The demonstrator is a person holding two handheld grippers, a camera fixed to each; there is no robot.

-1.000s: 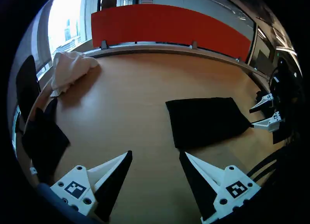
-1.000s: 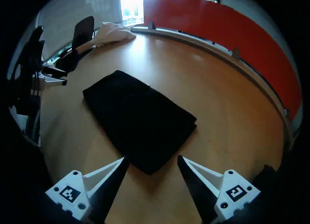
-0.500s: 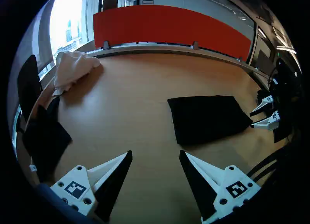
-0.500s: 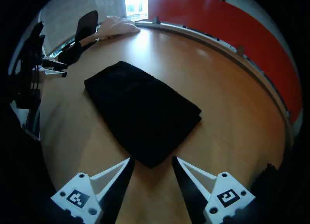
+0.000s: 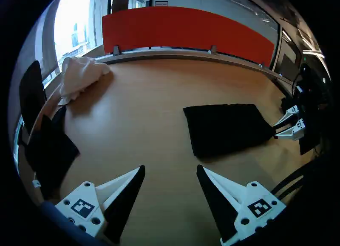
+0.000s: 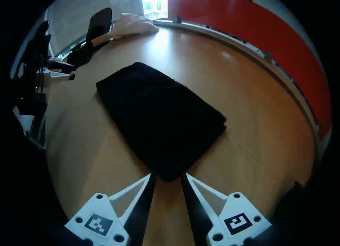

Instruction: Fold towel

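Two-gripper change: right gripper point(image 6: 167, 175) has slid up to the near corner of the folded black towel point(image 6: 161, 118) and pulled its fingers from wide to narrow; left gripper point(image 5: 170, 167) hasn't budged.
Right gripper pose: low over the wooden counter point(image 6: 255, 131), towel corner between the tips, small gap left, doesn't look clamped.
Left gripper pose: fingers spread wide, holding nothing, well short of the towel.
Towel spot: flat, mid-counter.
Markings: black-and-white square pattern tags point(image 6: 236, 224) on the gripper fingers.
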